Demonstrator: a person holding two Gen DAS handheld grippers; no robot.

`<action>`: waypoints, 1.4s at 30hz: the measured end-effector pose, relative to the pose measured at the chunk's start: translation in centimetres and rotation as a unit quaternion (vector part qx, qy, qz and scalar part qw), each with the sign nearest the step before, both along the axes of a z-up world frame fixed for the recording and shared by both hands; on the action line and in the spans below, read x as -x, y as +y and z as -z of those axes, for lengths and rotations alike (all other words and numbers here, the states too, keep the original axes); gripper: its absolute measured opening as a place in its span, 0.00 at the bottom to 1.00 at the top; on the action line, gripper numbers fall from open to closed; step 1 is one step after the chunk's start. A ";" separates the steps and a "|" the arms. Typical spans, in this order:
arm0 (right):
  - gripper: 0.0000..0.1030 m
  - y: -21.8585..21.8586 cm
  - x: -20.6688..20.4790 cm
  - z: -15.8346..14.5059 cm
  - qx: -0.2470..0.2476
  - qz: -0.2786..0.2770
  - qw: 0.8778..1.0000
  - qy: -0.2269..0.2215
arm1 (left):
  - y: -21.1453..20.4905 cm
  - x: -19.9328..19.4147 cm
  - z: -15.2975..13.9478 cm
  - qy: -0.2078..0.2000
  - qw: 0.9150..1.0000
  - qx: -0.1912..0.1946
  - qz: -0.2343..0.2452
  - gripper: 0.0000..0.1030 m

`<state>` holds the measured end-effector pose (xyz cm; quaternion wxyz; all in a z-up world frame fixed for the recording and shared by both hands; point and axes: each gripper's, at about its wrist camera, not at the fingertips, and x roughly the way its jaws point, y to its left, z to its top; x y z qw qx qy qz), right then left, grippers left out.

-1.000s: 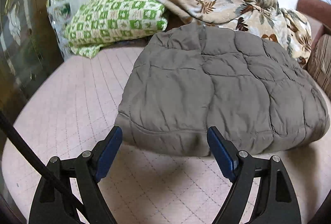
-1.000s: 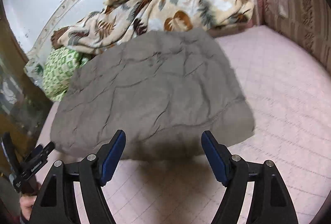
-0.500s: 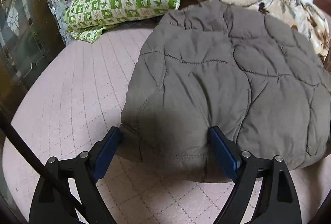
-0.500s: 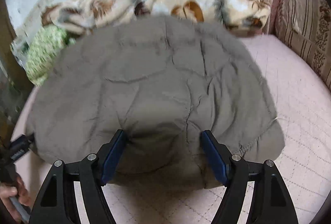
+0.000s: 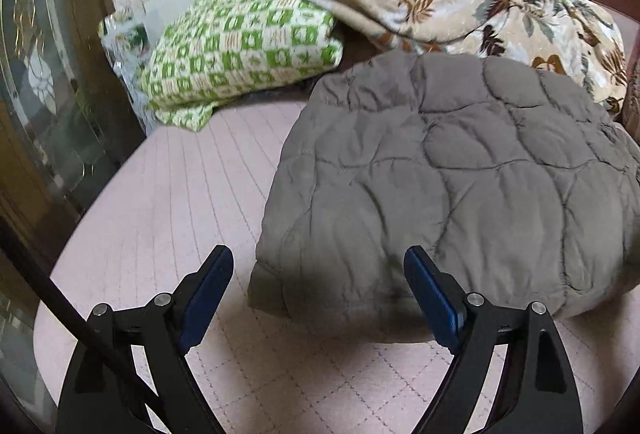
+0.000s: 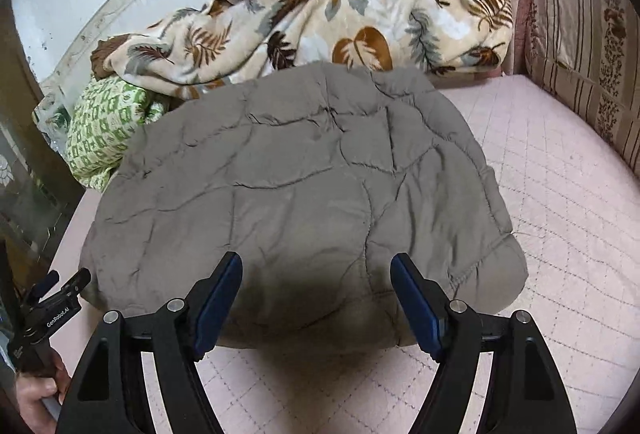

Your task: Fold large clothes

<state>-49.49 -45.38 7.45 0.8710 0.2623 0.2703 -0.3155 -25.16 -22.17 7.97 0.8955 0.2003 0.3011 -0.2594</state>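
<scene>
Garment: a grey quilted jacket (image 6: 304, 193), folded into a thick pad, lies on the pink quilted mattress (image 6: 560, 234), its far edge by the leaf-print blanket (image 6: 320, 17).
Long axis: appears to run from the near edge of the mattress toward that blanket; the fisheye leaves this uncertain.
Left gripper (image 5: 319, 282): released, jaws wide, at the jacket's near left corner, gripping nothing.
Right gripper (image 6: 316, 288): released, jaws spread over the near edge, not pinching it.
Beside: green checked pillow (image 5: 240, 45) at the far left corner.

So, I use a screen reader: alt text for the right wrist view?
A folded grey quilted garment lies on a pink mattress, just beyond the open right gripper. Behind it lie a leaf-print blanket and a green checked pillow.
</scene>
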 end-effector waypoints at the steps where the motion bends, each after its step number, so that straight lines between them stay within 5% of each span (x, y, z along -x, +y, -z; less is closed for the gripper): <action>1: 0.78 0.2 0.0 -0.1 0.003 -0.001 1.000 0.001 | -0.1 0.3 -0.2 -0.003 1.000 0.002 0.005 0.85; 42: 0.78 0.7 0.1 0.0 -0.013 -0.011 1.000 0.006 | -2.4 3.8 0.0 -0.043 0.997 -0.039 0.054 0.85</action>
